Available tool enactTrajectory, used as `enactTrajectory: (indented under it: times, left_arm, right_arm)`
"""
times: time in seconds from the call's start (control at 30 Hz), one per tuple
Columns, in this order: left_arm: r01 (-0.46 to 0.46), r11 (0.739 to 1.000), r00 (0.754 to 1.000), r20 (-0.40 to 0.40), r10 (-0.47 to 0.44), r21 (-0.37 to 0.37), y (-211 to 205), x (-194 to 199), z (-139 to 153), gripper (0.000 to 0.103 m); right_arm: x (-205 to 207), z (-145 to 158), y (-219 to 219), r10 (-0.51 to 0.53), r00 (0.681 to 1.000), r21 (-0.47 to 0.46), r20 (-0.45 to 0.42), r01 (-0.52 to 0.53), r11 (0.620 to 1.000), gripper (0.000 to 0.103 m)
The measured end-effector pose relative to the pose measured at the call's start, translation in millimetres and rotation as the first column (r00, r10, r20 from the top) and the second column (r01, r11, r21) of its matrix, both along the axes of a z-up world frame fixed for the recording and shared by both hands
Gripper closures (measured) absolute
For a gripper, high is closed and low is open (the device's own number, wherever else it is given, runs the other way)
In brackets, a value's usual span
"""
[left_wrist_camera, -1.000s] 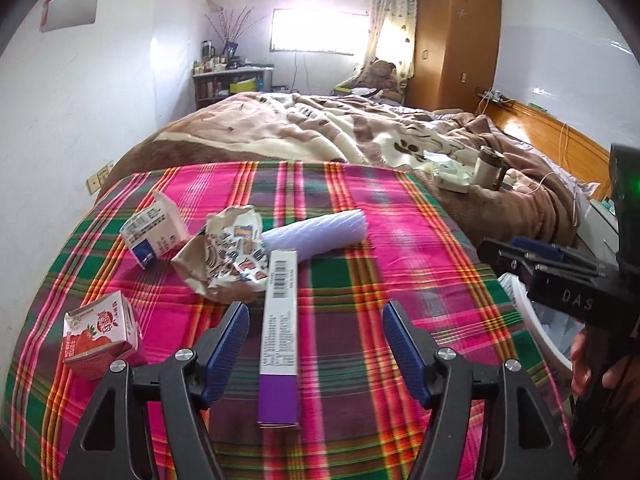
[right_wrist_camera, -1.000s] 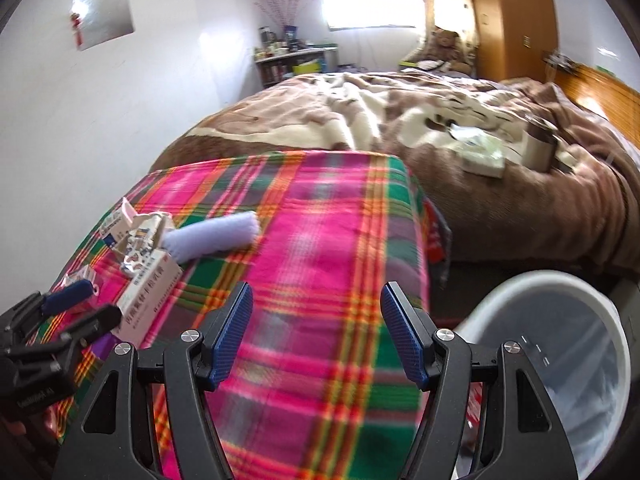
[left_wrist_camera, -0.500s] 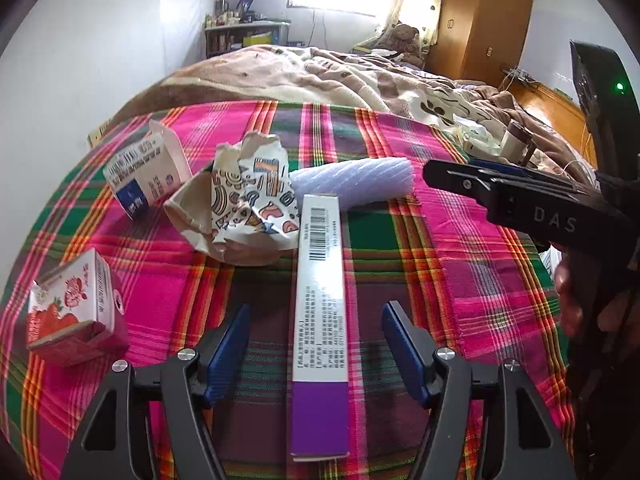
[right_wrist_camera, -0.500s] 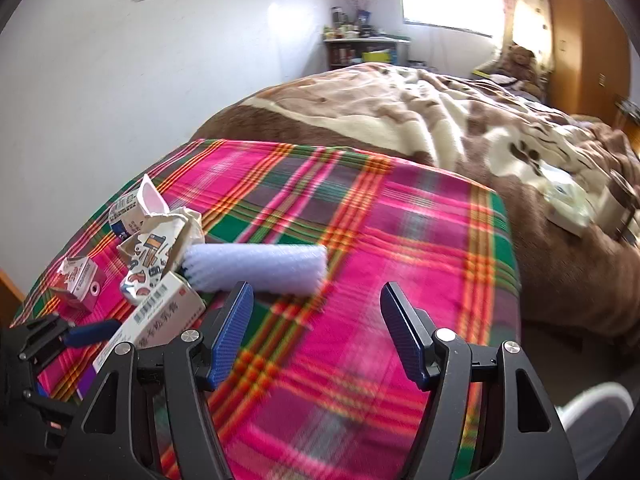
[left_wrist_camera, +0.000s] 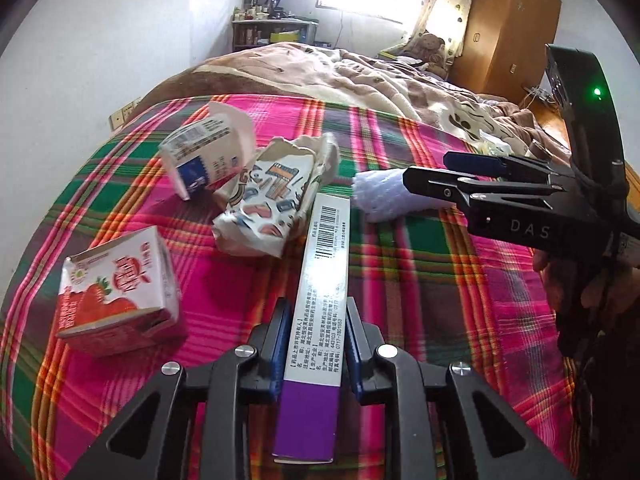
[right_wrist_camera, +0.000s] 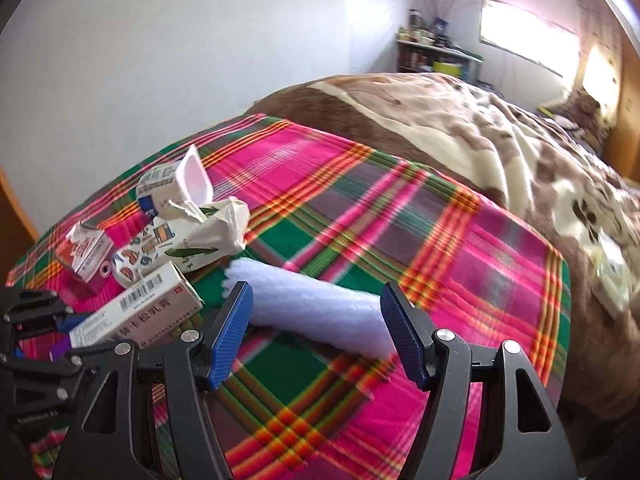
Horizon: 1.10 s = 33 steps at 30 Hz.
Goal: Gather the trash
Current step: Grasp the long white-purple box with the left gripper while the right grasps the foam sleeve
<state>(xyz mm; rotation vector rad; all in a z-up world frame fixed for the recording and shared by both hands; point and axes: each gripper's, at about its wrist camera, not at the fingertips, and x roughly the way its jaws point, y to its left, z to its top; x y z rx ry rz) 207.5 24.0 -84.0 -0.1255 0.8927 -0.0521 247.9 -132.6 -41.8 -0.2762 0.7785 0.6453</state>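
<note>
Trash lay clustered on the plaid blanket (left_wrist_camera: 420, 264) of the bed. The long purple-ended box (left_wrist_camera: 320, 300) sat clamped between the pads of the left claw (left_wrist_camera: 316, 344). At 1 o'clock from it lay the white foam roll (right_wrist_camera: 320, 312), framed by the open right claw (right_wrist_camera: 316, 336). The box should be lifted level, since a grip near one end invites pivoting.

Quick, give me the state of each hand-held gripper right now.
Left hand-held gripper: shut on the long purple-and-white box.
Right hand-held gripper: open, holding nothing, white foam roll between its fingers.
</note>
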Motion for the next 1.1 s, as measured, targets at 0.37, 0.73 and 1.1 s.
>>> enactTrajectory:
  times: [0.37, 0.73, 1.1]
  left_arm:
    - [-0.008, 1.000, 1.000, -0.008, 0.007, -0.017, 11.3, 1.0, -1.6, 0.078]
    - [0.003, 1.000, 1.000, -0.006, -0.003, -0.009, 7.3, 10.5, -2.5, 0.074]
    - [0.016, 1.000, 1.000, 0.008, -0.016, 0.004, 2.5, 14.2, -0.4, 0.076]
  right_arm:
    - [9.4, -9.5, 5.7, 0.108, 0.990, -0.067, -0.088, -0.114, 0.991, 0.034]
    - [17.4, -17.7, 8.8, 0.025, 0.998, -0.205, -0.049, -0.034, 0.978, 0.034]
    - [13.1, -16.2, -4.5, -0.096, 0.994, -0.139, -0.052, 0.088, 0.986, 0.069]
